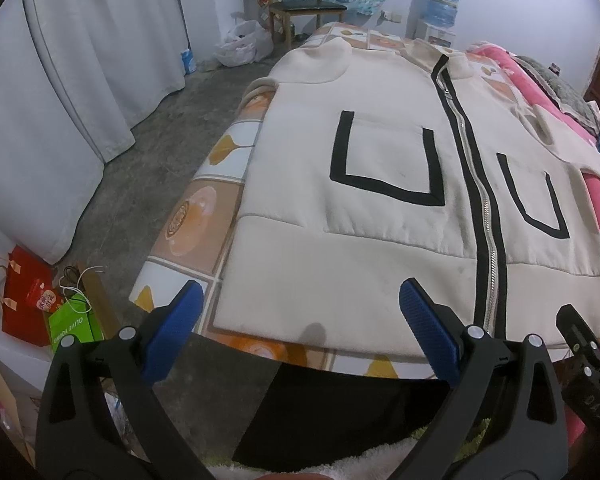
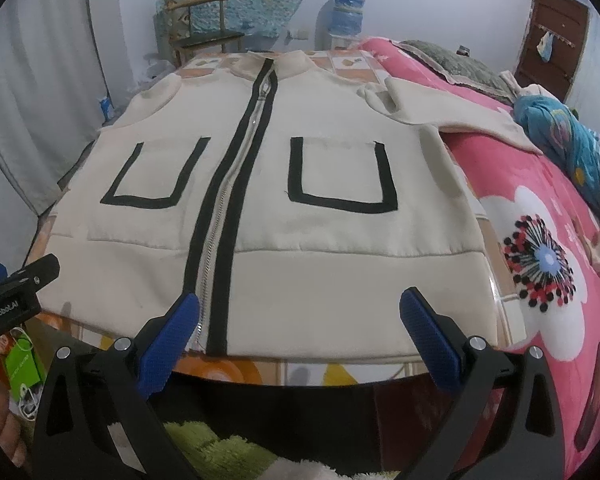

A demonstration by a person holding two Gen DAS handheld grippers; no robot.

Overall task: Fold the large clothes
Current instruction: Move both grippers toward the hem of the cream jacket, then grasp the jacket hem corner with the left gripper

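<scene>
A cream zip-up jacket (image 1: 380, 184) (image 2: 300, 184) lies flat and face up on the bed, zipped, with black-edged pockets and a black zip band down the middle. Its left sleeve is folded in near the collar; its right sleeve stretches out over the pink blanket (image 2: 540, 240). My left gripper (image 1: 300, 292) hovers open just short of the hem's left half, holding nothing. My right gripper (image 2: 300, 300) stands open over the hem's right half, near the zip's lower end, also empty. Each gripper shows at the edge of the other's view.
The bed has a tiled orange-and-white sheet (image 1: 204, 208). A blue bundle (image 2: 568, 136) and grey pillow lie at the far right. Paper bags (image 1: 28, 300) sit on the concrete floor at left, near white curtains. A wooden chair (image 1: 300, 4) and water dispenser (image 1: 440, 4) stand by the far wall.
</scene>
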